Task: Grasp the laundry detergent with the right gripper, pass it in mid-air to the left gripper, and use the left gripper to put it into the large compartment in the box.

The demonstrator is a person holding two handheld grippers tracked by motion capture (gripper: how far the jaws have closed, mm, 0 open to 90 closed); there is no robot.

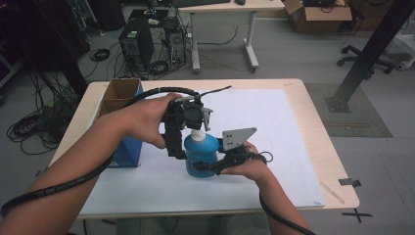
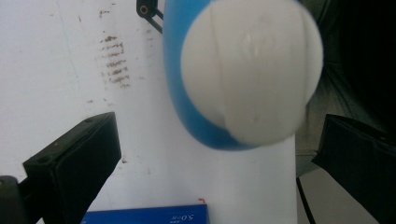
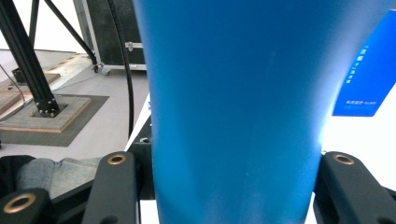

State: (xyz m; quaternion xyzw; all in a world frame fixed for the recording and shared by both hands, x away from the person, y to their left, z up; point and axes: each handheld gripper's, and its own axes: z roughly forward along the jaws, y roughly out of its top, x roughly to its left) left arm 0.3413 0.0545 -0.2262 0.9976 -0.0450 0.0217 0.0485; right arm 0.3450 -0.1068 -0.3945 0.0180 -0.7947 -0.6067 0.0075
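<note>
A: Starting at the left of the high view, what sits there?

B: A blue box point(image 1: 128, 147) with open cardboard flaps stands at the left edge of the white sheet point(image 1: 274, 147) that covers the table point(image 1: 318, 147). The person's left forearm crosses in front of it.

A: And the left gripper point(image 1: 182, 147)?

B: It is held above and to the left of the blue bottle point(image 1: 200, 155), pointing down at it. In the left gripper view its two black jaws stand wide apart, one at each lower corner, and the bottle's white cap point(image 2: 252, 70) lies between them, close to the camera and blurred. The jaws are not touching the cap.

A: Where is the bottle itself?

B: Upright near the middle of the sheet, just right of the blue box, with its white cap under the left gripper.

A: And on the right?

B: The right gripper point(image 1: 208, 166) comes in low from the right side. In the right gripper view the bottle's blue body point(image 3: 233, 116) sits between both jaws, which press against its sides, so they are clamped on the bottle.
</note>
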